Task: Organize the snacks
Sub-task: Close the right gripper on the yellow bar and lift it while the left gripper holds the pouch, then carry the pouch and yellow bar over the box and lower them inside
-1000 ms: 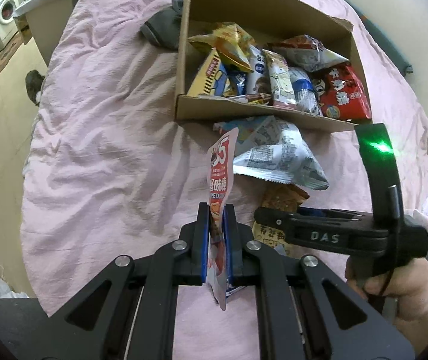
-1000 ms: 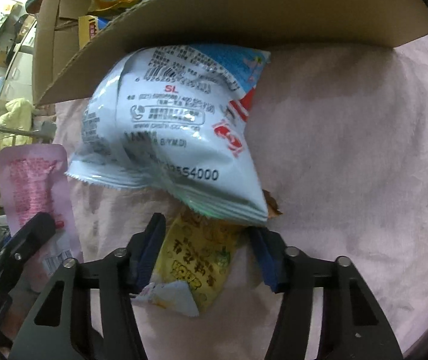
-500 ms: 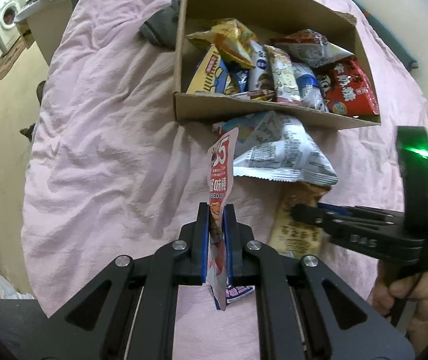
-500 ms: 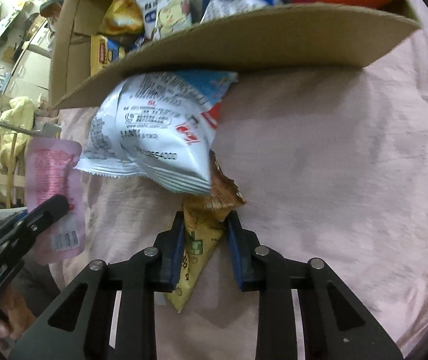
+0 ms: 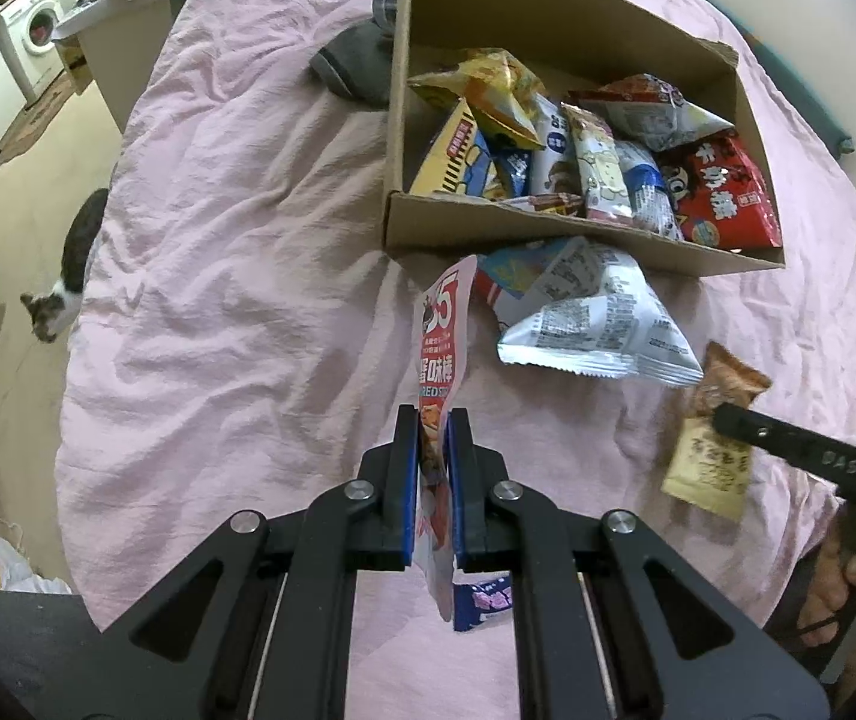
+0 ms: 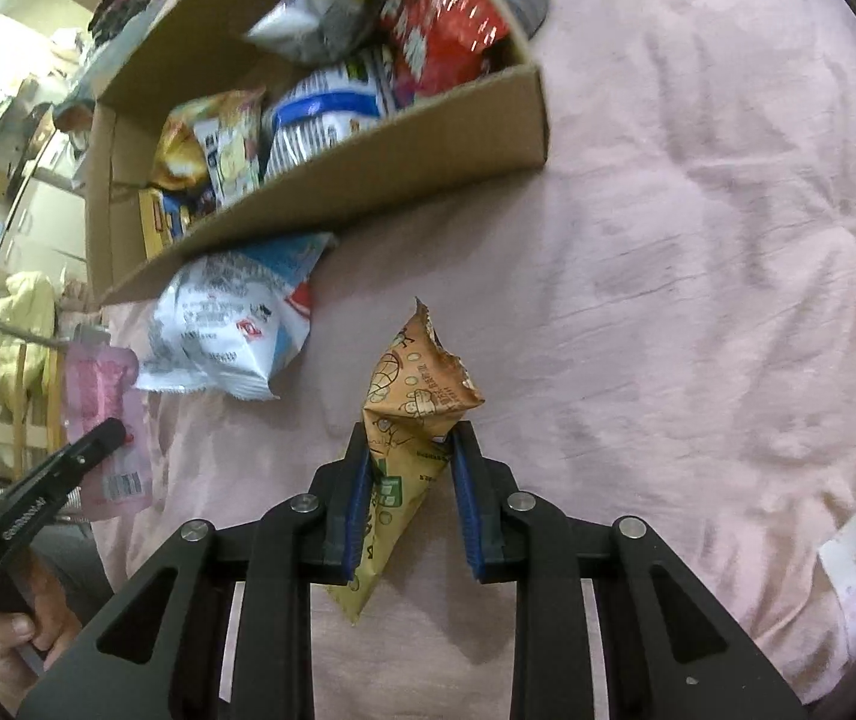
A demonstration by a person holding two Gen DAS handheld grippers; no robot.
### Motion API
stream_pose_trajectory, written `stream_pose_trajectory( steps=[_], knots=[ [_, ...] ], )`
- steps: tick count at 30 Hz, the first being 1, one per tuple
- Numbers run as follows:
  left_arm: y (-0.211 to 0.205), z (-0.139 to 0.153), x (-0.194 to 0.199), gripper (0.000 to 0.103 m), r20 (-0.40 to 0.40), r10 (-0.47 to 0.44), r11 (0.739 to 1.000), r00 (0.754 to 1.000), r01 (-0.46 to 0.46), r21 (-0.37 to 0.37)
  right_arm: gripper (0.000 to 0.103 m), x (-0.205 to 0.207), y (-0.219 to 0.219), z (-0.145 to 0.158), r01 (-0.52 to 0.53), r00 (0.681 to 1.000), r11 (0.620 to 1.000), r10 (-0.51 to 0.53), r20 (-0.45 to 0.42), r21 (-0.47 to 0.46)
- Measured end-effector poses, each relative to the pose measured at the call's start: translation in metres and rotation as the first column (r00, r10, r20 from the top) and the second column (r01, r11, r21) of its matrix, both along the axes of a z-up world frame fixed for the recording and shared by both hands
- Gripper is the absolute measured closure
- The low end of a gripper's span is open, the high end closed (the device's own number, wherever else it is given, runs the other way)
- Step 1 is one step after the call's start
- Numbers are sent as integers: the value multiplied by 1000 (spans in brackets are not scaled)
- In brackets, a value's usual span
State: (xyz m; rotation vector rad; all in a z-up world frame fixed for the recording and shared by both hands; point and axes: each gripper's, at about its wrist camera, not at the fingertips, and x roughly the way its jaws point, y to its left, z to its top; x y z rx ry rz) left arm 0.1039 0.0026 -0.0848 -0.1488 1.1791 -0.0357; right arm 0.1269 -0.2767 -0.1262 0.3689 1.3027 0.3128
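Right now my left gripper is clamped on a pink snack pouch standing upright, and my right gripper has just closed its jaws onto a tan snack packet, lifted off the pink sheet. A white chip bag lies against the cardboard box of snacks.

Dim indoor light, fisheye bending at dark edges, right view slightly motion-blurred
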Motion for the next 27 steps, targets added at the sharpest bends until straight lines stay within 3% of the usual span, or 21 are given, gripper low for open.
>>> stream_pose_trajectory(
  steps=[7, 14, 27],
  knots=[
    [6, 0, -1, 96, 35, 13, 999, 999, -15, 53, 76, 0, -11, 25, 27, 996, 999, -29, 87, 25],
    [12, 7, -3, 97, 53, 38, 999, 998, -39, 34, 76, -4, -19, 60, 28, 974, 996, -46, 222, 84],
    [11, 88, 10, 97, 237, 51, 999, 970, -47, -22, 76, 1, -30, 122, 42, 905, 974, -131, 405, 222]
  ],
)
